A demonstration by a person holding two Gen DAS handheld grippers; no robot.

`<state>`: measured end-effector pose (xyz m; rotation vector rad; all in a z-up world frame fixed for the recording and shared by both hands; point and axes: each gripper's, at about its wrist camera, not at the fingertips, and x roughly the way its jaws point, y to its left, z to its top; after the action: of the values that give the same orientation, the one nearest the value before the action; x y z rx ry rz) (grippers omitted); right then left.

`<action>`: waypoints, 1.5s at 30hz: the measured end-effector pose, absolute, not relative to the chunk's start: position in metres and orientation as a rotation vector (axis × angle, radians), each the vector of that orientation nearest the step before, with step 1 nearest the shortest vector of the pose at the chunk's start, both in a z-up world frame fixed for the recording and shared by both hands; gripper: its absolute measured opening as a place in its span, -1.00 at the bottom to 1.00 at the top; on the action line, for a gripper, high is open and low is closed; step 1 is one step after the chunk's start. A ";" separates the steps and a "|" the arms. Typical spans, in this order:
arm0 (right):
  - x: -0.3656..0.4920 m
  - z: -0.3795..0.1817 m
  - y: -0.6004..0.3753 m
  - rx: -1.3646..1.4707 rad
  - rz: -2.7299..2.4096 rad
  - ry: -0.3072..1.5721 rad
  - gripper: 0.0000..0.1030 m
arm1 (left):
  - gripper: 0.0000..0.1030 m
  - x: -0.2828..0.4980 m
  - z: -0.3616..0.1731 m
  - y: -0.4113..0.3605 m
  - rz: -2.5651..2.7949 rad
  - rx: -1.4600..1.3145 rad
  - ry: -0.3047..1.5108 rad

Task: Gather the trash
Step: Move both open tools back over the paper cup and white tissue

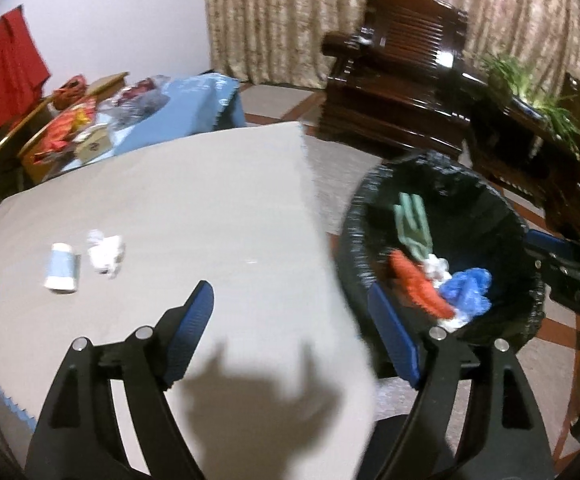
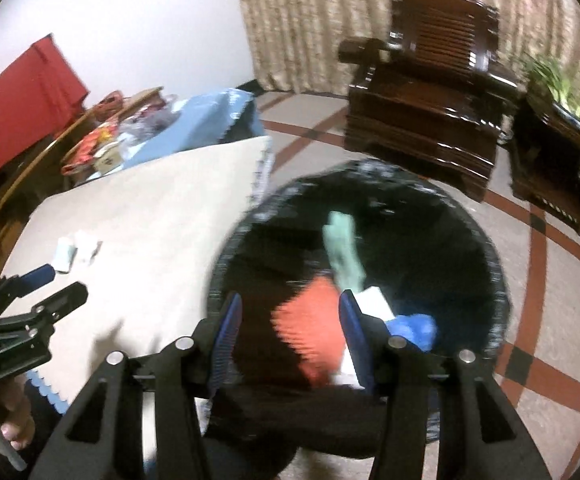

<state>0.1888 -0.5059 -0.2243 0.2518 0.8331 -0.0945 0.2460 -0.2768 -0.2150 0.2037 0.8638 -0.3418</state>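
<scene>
Left gripper [image 1: 290,328] jaws wide, empty, over table [image 1: 209,184] edge. Right gripper [image 2: 290,340] jaws half-open, empty, above black bin [image 2: 498,280]. Crumpled paper [image 1: 105,256] far left.

Bin [image 1: 354,216] right of table [image 1: 209,184]

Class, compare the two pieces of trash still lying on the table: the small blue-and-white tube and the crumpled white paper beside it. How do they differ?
The tube has a regular rounded shape; the crumpled paper is an irregular wad. The tube has a light blue body with white ends; the paper is all white. The tube lies further from the bin than the paper. Both rest on the table, side by side, not yet collected.
</scene>
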 end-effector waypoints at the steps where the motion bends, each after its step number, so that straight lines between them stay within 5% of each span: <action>1: 0.191 -0.223 -0.495 0.246 -0.085 0.831 -0.03 | 0.59 0.247 -0.213 -0.266 -0.330 0.195 0.861; 26: 0.271 -0.222 -0.275 0.173 0.081 0.827 0.00 | 0.62 0.290 -0.209 -0.013 -0.067 0.136 0.788; 45: 0.350 -0.261 -0.152 0.102 0.145 0.845 0.00 | 0.64 0.360 -0.264 0.055 -0.115 0.108 0.819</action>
<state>0.3500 -0.1524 -0.2611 0.1021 0.8448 0.1452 0.3602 0.0553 -0.2635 0.1084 0.8194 -0.1146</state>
